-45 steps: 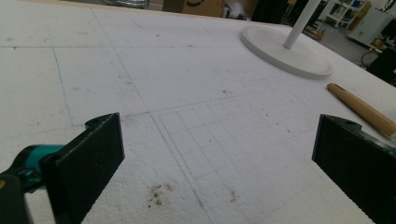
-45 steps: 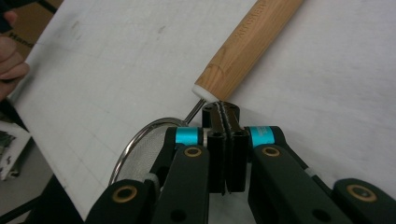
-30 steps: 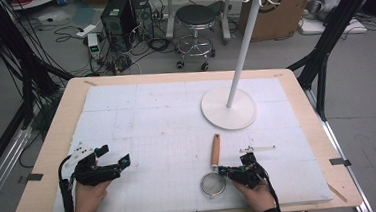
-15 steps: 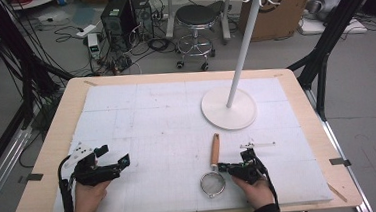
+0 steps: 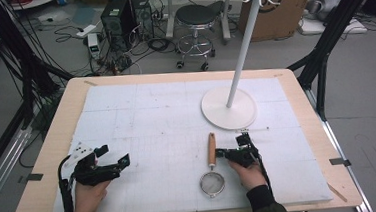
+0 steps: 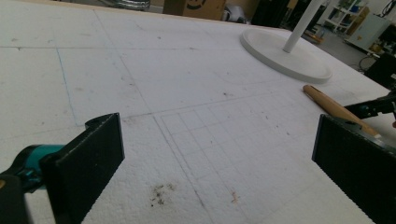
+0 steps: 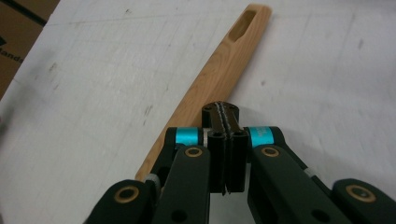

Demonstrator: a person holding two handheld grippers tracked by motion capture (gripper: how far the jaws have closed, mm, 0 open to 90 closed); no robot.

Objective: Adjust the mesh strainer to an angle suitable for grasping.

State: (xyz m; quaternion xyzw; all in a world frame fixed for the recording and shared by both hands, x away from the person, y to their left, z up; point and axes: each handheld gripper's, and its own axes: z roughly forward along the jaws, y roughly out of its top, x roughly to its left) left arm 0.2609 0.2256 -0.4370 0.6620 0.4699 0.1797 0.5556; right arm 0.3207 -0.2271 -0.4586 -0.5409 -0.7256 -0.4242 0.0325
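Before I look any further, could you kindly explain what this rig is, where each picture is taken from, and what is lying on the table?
There is no robot here: a person sits at the table and holds a two-jaw tool in each hand. The high view looks down from above the person. There the left gripper is at the left and the right gripper at the right.

The other two pictures come from cameras riding on the tools. The left gripper's jaws stand wide apart over bare white foam board. The right gripper's jaws are pressed together, holding nothing, just above a wooden handle.

That handle belongs to a small mesh strainer lying flat. Behind it stands a white hook stand.
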